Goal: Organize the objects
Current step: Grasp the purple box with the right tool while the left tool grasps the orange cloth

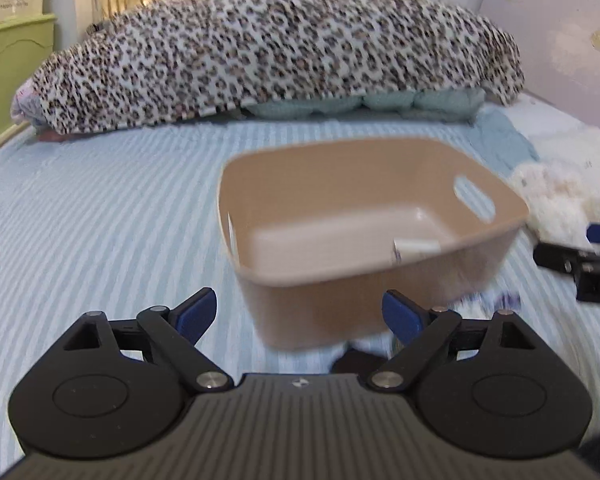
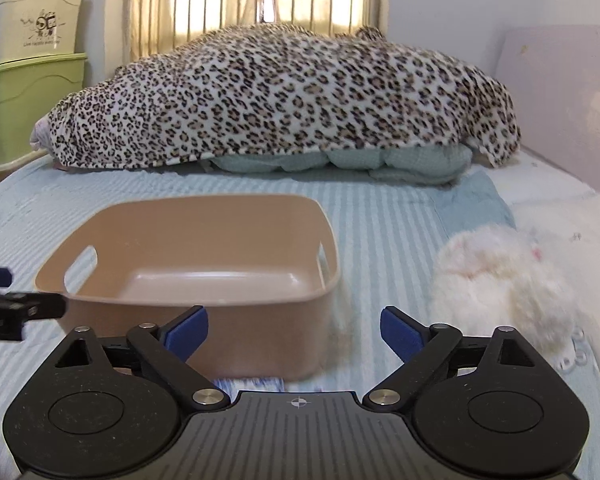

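Observation:
A tan plastic bin (image 1: 380, 280) with handle cut-outs stands on the striped blue bed cover (image 1: 100, 220); it also shows in the right wrist view (image 2: 204, 320). A small white tube (image 1: 416, 249) lies inside the bin at its near right corner. A white fluffy toy (image 2: 508, 280) lies right of the bin; it also shows in the left wrist view (image 1: 568, 200). My left gripper (image 1: 298, 314) is open and empty, just short of the bin's near wall. My right gripper (image 2: 294, 330) is open and empty, near the bin's right front corner. A blue-white packet (image 2: 252, 382) peeks out below the bin.
A leopard-print blanket (image 2: 284, 96) over teal bedding (image 2: 380, 160) lies across the far side of the bed. Green and beige storage boxes (image 2: 24, 80) stand at the left. A wall (image 2: 560, 100) runs along the right. Small items (image 1: 496, 300) lie by the bin's right side.

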Available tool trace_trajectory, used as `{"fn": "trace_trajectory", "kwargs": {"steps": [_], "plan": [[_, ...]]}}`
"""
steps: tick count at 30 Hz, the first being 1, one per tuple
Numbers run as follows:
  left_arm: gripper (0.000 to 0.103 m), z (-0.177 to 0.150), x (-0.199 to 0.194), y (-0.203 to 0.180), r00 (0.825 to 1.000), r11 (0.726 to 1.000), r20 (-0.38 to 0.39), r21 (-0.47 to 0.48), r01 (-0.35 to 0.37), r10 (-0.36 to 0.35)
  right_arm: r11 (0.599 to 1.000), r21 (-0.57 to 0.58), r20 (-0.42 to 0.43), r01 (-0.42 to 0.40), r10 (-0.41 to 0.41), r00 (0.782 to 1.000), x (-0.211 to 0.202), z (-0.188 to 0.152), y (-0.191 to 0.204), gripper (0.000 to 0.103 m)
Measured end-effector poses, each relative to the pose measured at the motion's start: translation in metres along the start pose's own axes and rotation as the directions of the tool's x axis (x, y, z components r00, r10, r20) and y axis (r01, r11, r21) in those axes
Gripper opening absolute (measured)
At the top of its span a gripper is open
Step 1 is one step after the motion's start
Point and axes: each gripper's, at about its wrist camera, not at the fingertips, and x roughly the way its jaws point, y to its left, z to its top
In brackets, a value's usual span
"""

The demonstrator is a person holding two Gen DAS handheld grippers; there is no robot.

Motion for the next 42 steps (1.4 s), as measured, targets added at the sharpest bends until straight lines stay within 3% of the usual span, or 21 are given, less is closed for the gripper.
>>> {"fn": "trace_trajectory", "kwargs": {"steps": [7, 14, 23, 27, 29, 34, 37, 42], "plan": [[0.09, -0.032, 0.019, -0.009, 0.99, 0.996, -0.133, 0.083, -0.022, 0.033, 0.998, 0.055, -0.15, -0.005, 0.013, 0.989, 0.02, -0.029, -0.018, 0.096], [0.09, -0.056, 0.049, -0.015, 0.967, 0.994, -0.251, 0.112, -0.018, 0.046, 0.998, 0.059, -0.272, -0.004, 0.02, 0.962, 0.051, -0.055, -0.02, 0.095], [0.088, -0.068, 0.068, -0.002, 0.951, 0.999, -0.309, 0.039, 0.035, -0.022, 1.0, 0.016, -0.351, 0.001, 0.005, 0.936, 0.088, -0.069, -0.015, 0.086], [0.071, -0.07, 0.064, -0.001, 0.952, 0.996, -0.298, 0.027, 0.08, -0.069, 0.999, -0.031, -0.351, -0.008, -0.004, 0.936, 0.093, -0.071, -0.01, 0.082], [0.06, -0.072, 0.061, -0.001, 0.951, 0.994, -0.296, 0.027, 0.105, -0.093, 0.999, -0.034, -0.347, -0.016, 0.003, 0.938, 0.092, -0.072, -0.009, 0.071], [0.02, -0.072, 0.054, 0.005, 0.944, 0.987, -0.292, -0.023, 0.158, -0.157, 0.999, -0.022, -0.33, -0.024, 0.015, 0.944, 0.087, -0.072, -0.01, 0.027], [0.012, -0.071, 0.048, 0.008, 0.943, 0.986, -0.286, -0.037, 0.164, -0.168, 1.0, -0.01, -0.324, -0.029, 0.024, 0.946, 0.083, -0.073, -0.011, 0.022], [0.011, -0.069, 0.035, 0.01, 0.948, 0.986, -0.27, -0.035, 0.165, -0.168, 1.0, 0.02, -0.315, -0.017, 0.022, 0.949, 0.074, -0.072, -0.017, 0.022]]}}
